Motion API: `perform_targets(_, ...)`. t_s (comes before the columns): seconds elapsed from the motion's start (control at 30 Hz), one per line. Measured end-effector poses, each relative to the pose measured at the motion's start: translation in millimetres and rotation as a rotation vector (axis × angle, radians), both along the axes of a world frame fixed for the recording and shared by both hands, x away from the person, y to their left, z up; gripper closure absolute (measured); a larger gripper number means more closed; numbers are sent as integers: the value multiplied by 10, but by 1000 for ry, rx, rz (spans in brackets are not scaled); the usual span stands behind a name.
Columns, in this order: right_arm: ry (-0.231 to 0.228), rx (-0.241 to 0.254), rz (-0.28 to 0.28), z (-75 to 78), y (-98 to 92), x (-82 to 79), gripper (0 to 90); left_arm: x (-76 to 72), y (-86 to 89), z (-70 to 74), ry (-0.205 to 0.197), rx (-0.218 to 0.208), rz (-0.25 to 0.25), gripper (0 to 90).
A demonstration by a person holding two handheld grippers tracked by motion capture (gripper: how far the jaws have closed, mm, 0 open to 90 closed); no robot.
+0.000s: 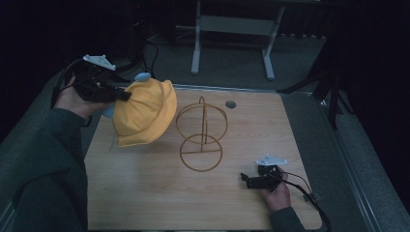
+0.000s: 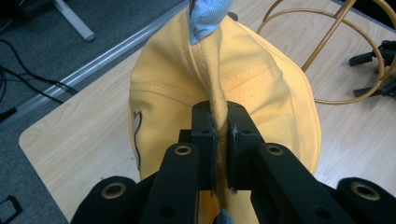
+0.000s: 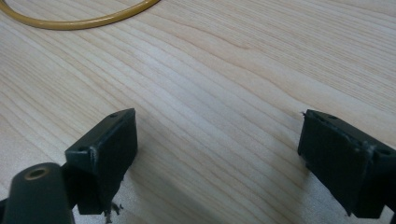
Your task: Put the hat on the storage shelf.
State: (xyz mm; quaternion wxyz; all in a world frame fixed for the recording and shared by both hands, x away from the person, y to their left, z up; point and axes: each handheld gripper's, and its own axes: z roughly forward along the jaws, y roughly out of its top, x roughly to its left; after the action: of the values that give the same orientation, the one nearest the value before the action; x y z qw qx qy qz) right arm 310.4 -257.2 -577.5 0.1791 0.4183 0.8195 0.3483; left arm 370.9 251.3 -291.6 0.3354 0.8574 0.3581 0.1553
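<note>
Left gripper (image 2: 219,135) pinching fold of yellow hat (image 1: 145,112), lifted over bench (image 1: 145,193), beside wire stand (image 1: 202,135). Right gripper (image 3: 217,154) fingers spread, empty, low over bench.

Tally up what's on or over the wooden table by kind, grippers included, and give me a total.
Yellow hat, pinched in the left gripper: 1
Gold wire stand: 1
Grippers, the left one and the right gripper with open jaws low over the table: 2
Total: 4
</note>
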Motion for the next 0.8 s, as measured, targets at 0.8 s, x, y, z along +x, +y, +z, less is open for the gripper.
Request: perform_targets(0.8,-1,-2,2,0,-2,1,117,-101,-119,129,-45,-19,-66,837)
